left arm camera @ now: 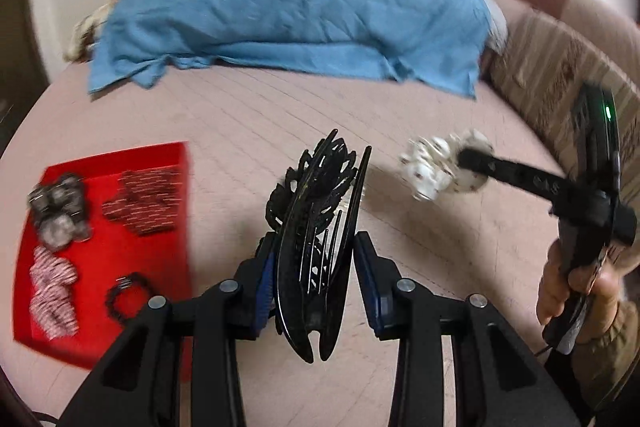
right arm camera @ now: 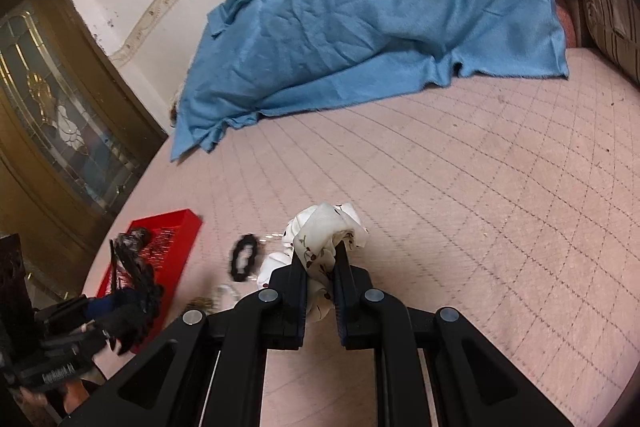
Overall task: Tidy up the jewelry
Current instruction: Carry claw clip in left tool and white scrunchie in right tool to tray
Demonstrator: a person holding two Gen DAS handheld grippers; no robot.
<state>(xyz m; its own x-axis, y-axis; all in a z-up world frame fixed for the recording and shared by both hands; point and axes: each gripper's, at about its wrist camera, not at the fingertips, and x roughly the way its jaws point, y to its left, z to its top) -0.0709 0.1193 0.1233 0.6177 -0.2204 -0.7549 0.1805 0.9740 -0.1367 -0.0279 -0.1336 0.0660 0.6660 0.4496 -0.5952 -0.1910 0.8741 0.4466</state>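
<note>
My left gripper (left arm camera: pixel 316 251) is shut on a black lacy hair comb (left arm camera: pixel 316 227) and holds it above the pink bed; it also shows in the right wrist view (right arm camera: pixel 132 267). My right gripper (right arm camera: pixel 322 255) is shut on a white floral scrunchie (right arm camera: pixel 324 231), seen from the left wrist view (left arm camera: pixel 436 167) to the right of the comb. A red tray (left arm camera: pixel 172 163) lies at the left with several hair pieces: a grey scrunchie (left arm camera: pixel 58 211), a dark red one (left arm camera: pixel 144 199), a pink striped one (left arm camera: pixel 54 291) and a black ring (left arm camera: pixel 126 293).
A black scrunchie (right arm camera: pixel 244 259) and small items (right arm camera: pixel 212 297) lie on the pink quilted bedspread (right arm camera: pixel 480 207) beside the tray (right arm camera: pixel 176 239). A blue blanket (right arm camera: pixel 380 15) covers a mound at the back. A striped cushion (left arm camera: pixel 560 67) is at right, a wooden door (right arm camera: pixel 52 87) at left.
</note>
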